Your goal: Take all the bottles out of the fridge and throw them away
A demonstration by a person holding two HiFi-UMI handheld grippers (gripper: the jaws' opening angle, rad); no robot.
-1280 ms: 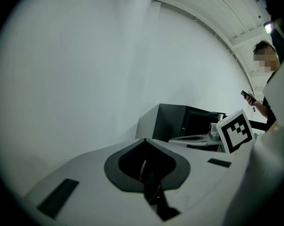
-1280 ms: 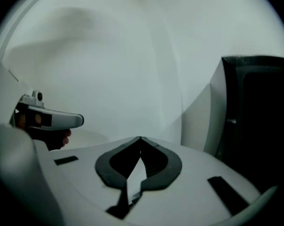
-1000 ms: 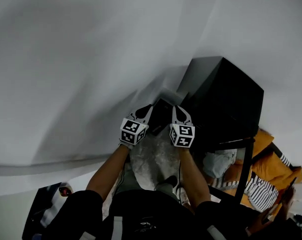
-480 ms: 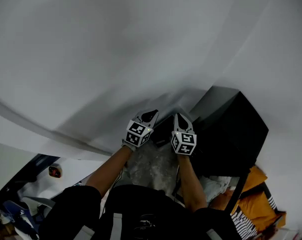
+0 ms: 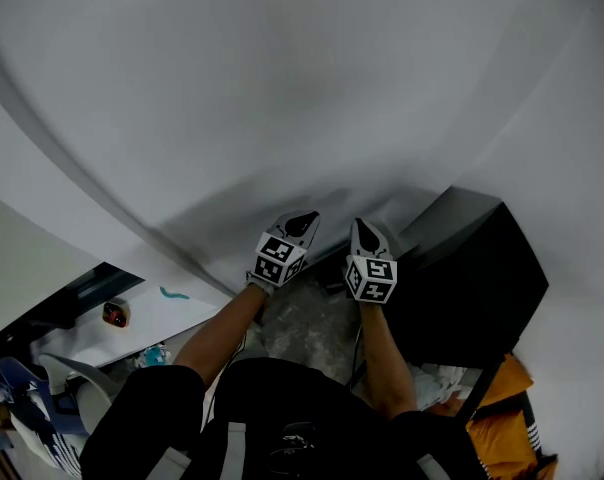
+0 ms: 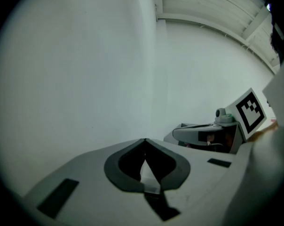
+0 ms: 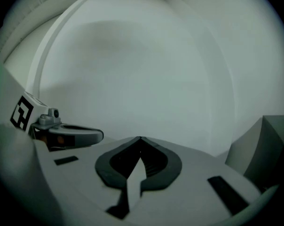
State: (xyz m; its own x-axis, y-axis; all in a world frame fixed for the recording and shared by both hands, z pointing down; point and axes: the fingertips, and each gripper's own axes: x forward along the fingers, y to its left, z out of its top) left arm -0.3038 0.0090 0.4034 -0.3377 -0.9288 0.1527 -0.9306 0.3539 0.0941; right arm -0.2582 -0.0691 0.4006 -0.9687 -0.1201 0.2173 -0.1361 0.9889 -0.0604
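No bottle shows in any view. In the head view my left gripper and right gripper are held side by side in front of a plain white wall, pointing nearly level. Both are shut with nothing between the jaws; the left gripper view shows the left gripper closed to a point, and the right gripper view shows the same of the right gripper. A black box-shaped cabinet stands just to the right of the right gripper, and its grey corner shows at the edge of the right gripper view.
The white wall fills most of every view. A white surface with small items lies at the lower left beside a grey chair. Orange cloth lies at the lower right. Speckled grey floor lies below my arms.
Both grippers have risen and swung together. The view has turned leftward, so the black cabinet has slid toward the right and the white surface at the lower left has come into sight.
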